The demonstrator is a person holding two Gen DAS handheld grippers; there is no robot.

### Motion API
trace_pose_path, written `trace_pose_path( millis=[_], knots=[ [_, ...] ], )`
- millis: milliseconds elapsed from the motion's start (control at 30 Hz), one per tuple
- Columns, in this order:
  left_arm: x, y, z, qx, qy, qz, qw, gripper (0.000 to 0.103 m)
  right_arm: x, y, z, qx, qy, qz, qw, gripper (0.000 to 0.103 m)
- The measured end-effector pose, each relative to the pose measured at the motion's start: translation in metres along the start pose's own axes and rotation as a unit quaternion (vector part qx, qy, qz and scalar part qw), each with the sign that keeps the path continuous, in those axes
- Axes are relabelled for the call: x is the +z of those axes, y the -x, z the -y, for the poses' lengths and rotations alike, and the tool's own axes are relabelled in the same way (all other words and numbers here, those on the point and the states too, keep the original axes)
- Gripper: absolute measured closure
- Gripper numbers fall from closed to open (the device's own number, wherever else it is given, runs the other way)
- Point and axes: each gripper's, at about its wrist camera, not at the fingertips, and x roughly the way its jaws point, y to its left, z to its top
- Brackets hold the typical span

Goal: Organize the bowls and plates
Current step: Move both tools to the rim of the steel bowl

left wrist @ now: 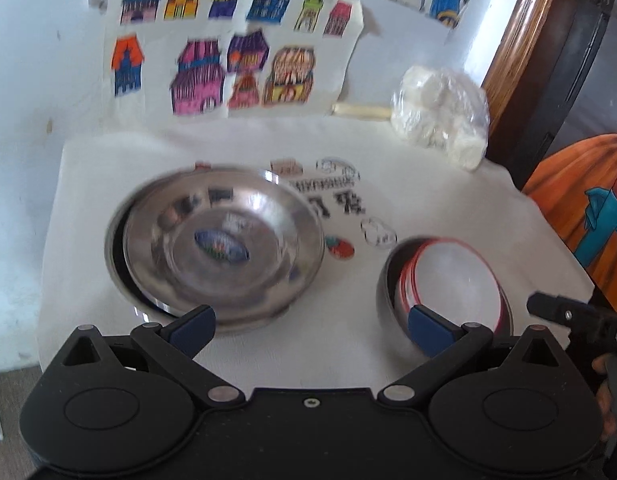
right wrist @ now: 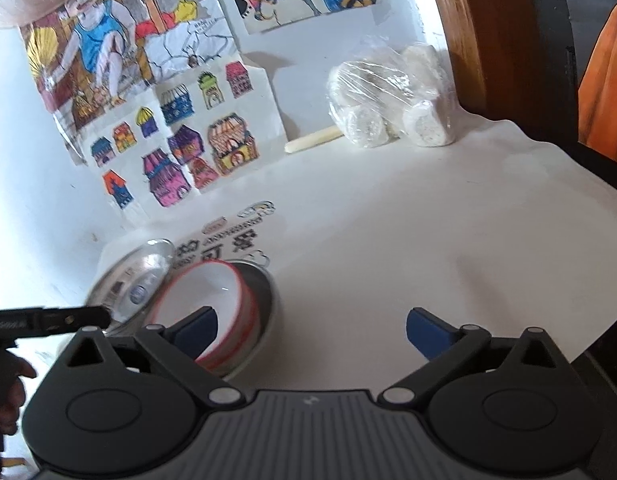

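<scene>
A steel plate (left wrist: 224, 240) lies tilted on top of another steel plate (left wrist: 118, 252) on the white cloth (left wrist: 388, 152). To its right, white bowls with red rims (left wrist: 452, 276) are nested inside a steel bowl (left wrist: 388, 292). My left gripper (left wrist: 310, 330) is open and empty, just in front of the plates and bowls. In the right wrist view the nested bowls (right wrist: 204, 292) sit in the steel bowl (right wrist: 268, 300), with the steel plate (right wrist: 124, 284) behind. My right gripper (right wrist: 312, 332) is open and empty, its left finger next to the bowls.
A clear bag of white rolls (right wrist: 388, 100) and a pale stick (right wrist: 312, 140) lie at the back of the table by the wall. Coloured drawings (left wrist: 212, 48) hang on the wall. A wooden frame (right wrist: 468, 20) stands at the right. The cloth's right edge (right wrist: 588, 184) drops off.
</scene>
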Motion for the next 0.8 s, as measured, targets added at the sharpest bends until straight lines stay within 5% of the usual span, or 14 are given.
trace_pose_path(
  millis=[300,800],
  knots=[
    [-0.001,-0.019,-0.001,-0.006,0.059,-0.053,0.9968,0.001,0.005,-0.008,0.009,-0.029,0.023,-0.027,0.999,0.000],
    [0.009,-0.043,0.001,-0.004,0.085,-0.097,0.9917,0.001,0.003,-0.023,0.022,-0.028,0.012,-0.077,0.997,0.000]
  ],
)
